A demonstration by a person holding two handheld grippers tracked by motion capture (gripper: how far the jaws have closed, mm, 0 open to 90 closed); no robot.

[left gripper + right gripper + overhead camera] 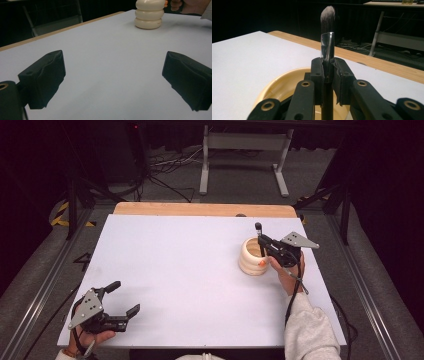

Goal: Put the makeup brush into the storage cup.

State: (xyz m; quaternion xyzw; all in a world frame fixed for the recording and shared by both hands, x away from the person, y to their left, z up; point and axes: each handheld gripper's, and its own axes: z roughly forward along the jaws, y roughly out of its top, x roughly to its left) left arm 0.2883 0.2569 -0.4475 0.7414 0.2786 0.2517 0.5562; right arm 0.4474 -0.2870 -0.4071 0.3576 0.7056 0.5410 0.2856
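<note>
Brush (327, 37) clamped upright in right gripper (328, 72) over ribbed holder (252, 256); left gripper (116, 296) open, idle. Next: lower brush in, then release.

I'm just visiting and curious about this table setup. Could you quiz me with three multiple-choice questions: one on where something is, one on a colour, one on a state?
1. Where does the ribbed holder stand on the white table?
A. near the left tool
B. toward the right side, by the right tool
C. on the floor

2. What colour is the holder?
A. cream
B. blue
C. red

3. How does the left tool stand?
A. clamped on the brush
B. open, nothing between its jaws
C. shut on the holder

Answers:
1 B, the high view shows it beside the right tool.
2 A, its stacked rings look cream.
3 B, its jaws stand wide over bare table; the makeup brush is in the right tool.
</note>
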